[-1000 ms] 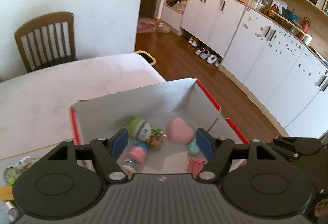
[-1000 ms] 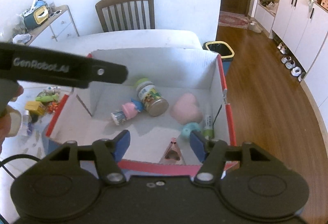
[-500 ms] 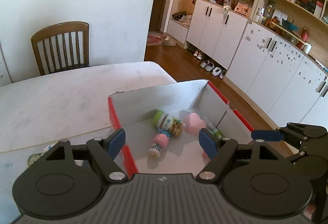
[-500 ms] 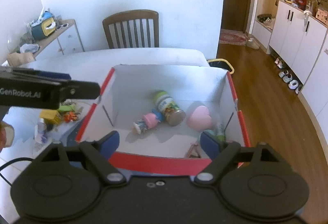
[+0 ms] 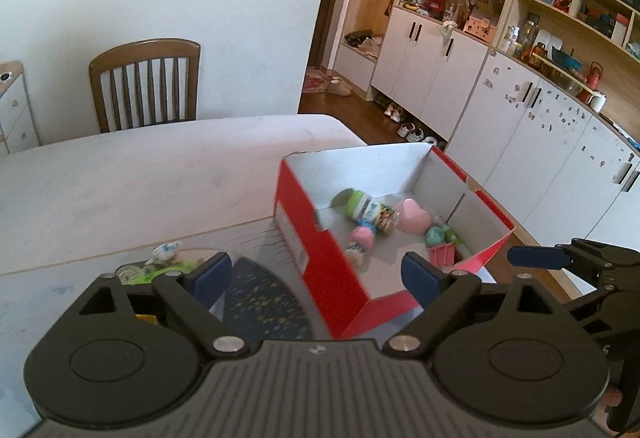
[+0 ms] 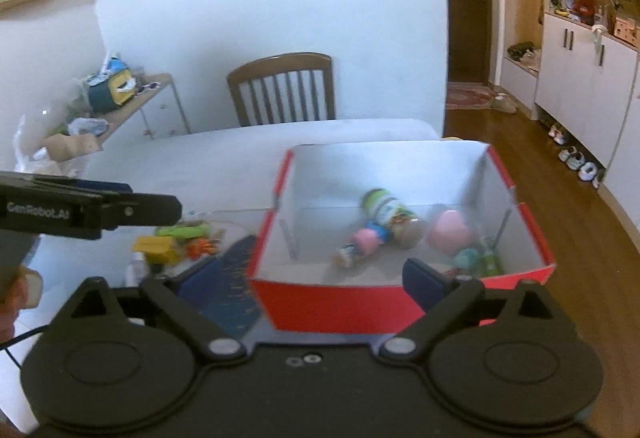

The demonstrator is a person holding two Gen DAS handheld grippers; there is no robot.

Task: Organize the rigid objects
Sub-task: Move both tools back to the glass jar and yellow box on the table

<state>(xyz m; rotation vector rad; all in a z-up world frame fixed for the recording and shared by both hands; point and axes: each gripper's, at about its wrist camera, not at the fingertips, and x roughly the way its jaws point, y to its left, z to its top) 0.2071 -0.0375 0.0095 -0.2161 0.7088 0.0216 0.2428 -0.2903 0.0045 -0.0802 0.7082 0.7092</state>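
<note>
A red box (image 5: 316, 258) with white inside stands on the table; it also shows in the right wrist view (image 6: 340, 306). Inside lie a green-capped jar (image 5: 370, 211), a pink heart (image 5: 412, 217), a small pink-capped bottle (image 5: 360, 244), a teal ball (image 5: 434, 236) and a pink ridged piece (image 5: 442, 255). Loose small items (image 6: 172, 244) lie on the table left of the box. My left gripper (image 5: 316, 278) is open and empty, above the box's left wall. My right gripper (image 6: 312, 280) is open and empty, before the box's near wall.
A dark blue patterned mat (image 5: 264, 302) lies under the box's left side. A wooden chair (image 5: 146, 85) stands behind the white table (image 5: 140, 173). White cabinets (image 5: 520, 141) and wood floor are to the right. A side shelf with clutter (image 6: 108, 105) is at the left.
Both grippers have pulled back and up from the box. The left one has also shifted left, so the box now sits to its right. Both stay open and empty.
</note>
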